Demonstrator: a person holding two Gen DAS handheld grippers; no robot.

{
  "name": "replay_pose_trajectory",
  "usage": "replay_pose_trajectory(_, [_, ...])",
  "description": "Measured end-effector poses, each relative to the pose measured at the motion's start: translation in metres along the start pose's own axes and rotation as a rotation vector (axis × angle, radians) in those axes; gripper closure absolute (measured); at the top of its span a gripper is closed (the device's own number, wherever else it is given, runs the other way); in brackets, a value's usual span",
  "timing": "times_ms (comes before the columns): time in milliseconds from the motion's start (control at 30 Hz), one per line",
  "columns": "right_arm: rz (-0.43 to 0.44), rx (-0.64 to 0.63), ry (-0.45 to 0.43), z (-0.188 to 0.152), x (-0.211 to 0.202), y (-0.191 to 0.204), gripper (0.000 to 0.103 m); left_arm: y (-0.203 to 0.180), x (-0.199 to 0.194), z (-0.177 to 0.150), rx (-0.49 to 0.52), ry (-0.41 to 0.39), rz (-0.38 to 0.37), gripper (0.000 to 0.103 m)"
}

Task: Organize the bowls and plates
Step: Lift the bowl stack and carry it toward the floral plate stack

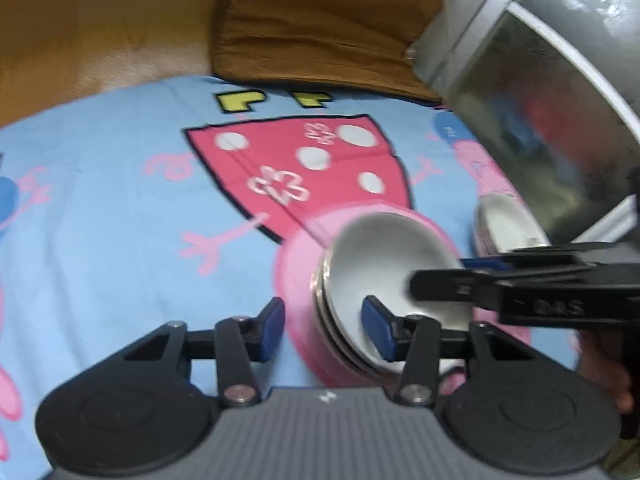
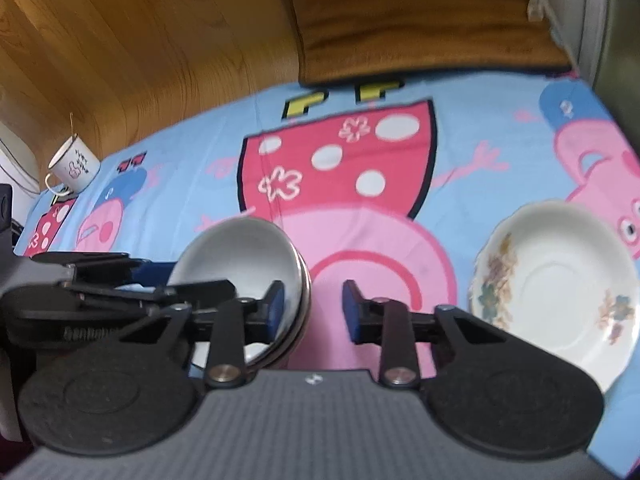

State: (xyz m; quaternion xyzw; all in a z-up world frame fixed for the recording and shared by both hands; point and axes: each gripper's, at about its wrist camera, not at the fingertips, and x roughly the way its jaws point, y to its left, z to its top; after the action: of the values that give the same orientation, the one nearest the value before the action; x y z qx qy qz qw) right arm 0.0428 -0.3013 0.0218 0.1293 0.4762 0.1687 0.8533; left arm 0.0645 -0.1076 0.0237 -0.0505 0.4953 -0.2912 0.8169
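A stack of nested white bowls [image 1: 384, 264] with silvery rims sits on the cartoon-print cloth [image 1: 100, 200]. My left gripper [image 1: 324, 328] straddles its near rim, with one blue pad inside the top bowl and the other outside. Pink cloth shows between the outer pad and the rim. My right gripper [image 2: 314, 308] straddles the opposite rim of the bowls [image 2: 240, 252] the same way, also with a gap at its outer pad. Each gripper shows in the other's view: the right [image 1: 440, 280], the left [image 2: 192, 286]. A white floral plate [image 2: 560, 280] lies to the right, and its edge [image 1: 508, 224] shows behind the right gripper.
A grey metal cabinet [image 1: 540, 80] looms at the right, close to the plate. A brown cushion [image 1: 320, 24] lies beyond the cloth's far edge. A white enamel mug [image 2: 74, 164] stands at the far left corner. Wood panelling [image 2: 140, 40] is behind.
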Motion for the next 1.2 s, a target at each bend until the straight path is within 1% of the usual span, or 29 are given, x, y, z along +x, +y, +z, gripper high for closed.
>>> replay_pose_trajectory(33, [0.017, 0.000, 0.003, 0.000, 0.000, 0.000, 0.083, 0.001, 0.000, 0.001, -0.009, 0.002, -0.029, 0.075])
replay_pose_trajectory(67, [0.024, -0.003, 0.006, 0.001, 0.000, 0.002, 0.085, 0.002, 0.000, 0.002, -0.028, 0.007, -0.034, 0.076])
replay_pose_trajectory(167, [0.016, -0.031, 0.013, 0.002, -0.002, 0.008, 0.085, 0.001, -0.002, 0.005, -0.078, 0.036, -0.021, 0.079])
replay_pose_trajectory(200, [0.020, -0.033, 0.018, 0.004, -0.004, 0.007, 0.086, -0.001, -0.004, 0.008, -0.085, 0.042, -0.013, 0.080])
replay_pose_trajectory(233, [0.022, -0.038, 0.013, 0.005, -0.007, 0.008, 0.086, -0.005, -0.008, 0.010, -0.079, 0.031, -0.010, 0.080])
replay_pose_trajectory(333, [0.014, -0.053, -0.046, 0.010, -0.029, 0.006, 0.086, -0.018, -0.021, 0.021, -0.060, -0.007, -0.021, 0.080])
replay_pose_trajectory(433, [-0.003, -0.058, -0.108, 0.016, -0.055, -0.002, 0.086, -0.043, -0.030, 0.038, -0.020, -0.050, -0.035, 0.080])
replay_pose_trajectory(600, [-0.083, -0.056, -0.198, 0.018, -0.102, -0.025, 0.086, -0.091, -0.027, 0.065, 0.050, -0.071, -0.088, 0.080])
replay_pose_trajectory(733, [-0.155, -0.027, -0.218, 0.010, -0.121, -0.049, 0.086, -0.121, -0.007, 0.077, 0.073, -0.035, -0.132, 0.080])
replay_pose_trajectory(867, [-0.192, 0.024, -0.188, 0.002, -0.119, -0.076, 0.086, -0.135, 0.025, 0.078, 0.064, 0.038, -0.152, 0.080])
replay_pose_trajectory(1033, [-0.191, 0.085, -0.140, -0.004, -0.104, -0.102, 0.086, -0.138, 0.056, 0.076, 0.042, 0.108, -0.148, 0.080])
replay_pose_trajectory(1200, [-0.180, 0.102, -0.119, -0.007, -0.096, -0.112, 0.085, -0.141, 0.071, 0.075, 0.034, 0.137, -0.127, 0.079])
